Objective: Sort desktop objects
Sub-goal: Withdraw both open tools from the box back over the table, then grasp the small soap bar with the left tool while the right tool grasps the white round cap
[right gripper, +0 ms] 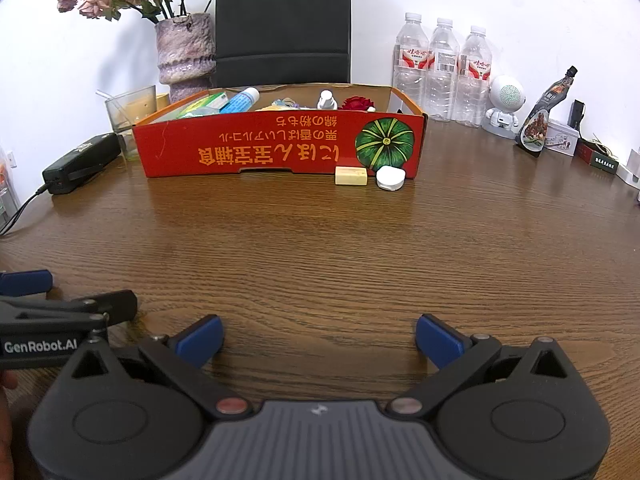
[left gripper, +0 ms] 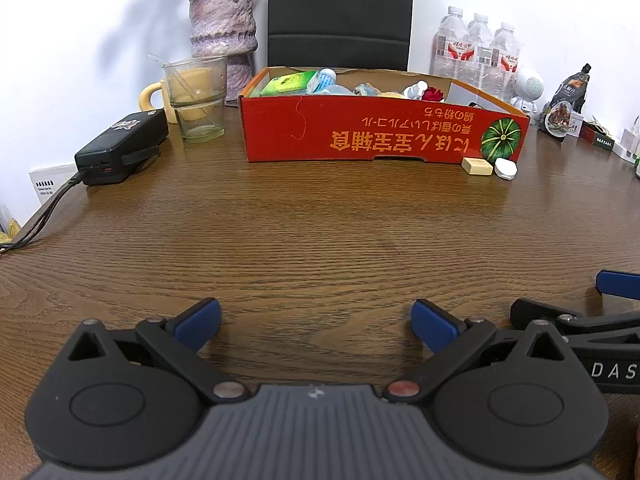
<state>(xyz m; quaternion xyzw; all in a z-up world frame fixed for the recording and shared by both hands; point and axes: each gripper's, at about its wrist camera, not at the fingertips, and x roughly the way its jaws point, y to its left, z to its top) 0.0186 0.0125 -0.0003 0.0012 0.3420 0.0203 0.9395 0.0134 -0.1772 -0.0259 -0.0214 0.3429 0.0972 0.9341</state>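
A red cardboard box (left gripper: 360, 132) (right gripper: 256, 148) stands at the back of the wooden table, holding a green tissue pack (left gripper: 288, 82), a blue tube (right gripper: 242, 100), a small white bottle (right gripper: 326, 101) and a red flower (right gripper: 358, 103). A cream eraser block (left gripper: 476, 166) (right gripper: 351, 176) and a white round case (left gripper: 506, 168) (right gripper: 390, 178) lie on the table against the box's front right corner. My left gripper (left gripper: 316, 322) is open and empty near the table's front edge. My right gripper (right gripper: 319, 338) is open and empty beside it, well short of both small items.
A black charger with cable (left gripper: 120, 148) and a glass cup (left gripper: 198, 98) sit at the left, with a vase of flowers (left gripper: 222, 28) behind. Three water bottles (right gripper: 440, 68), a white robot figure (right gripper: 504, 106), a sauce pouch (right gripper: 544, 120) and small boxes (right gripper: 596, 158) line the right back.
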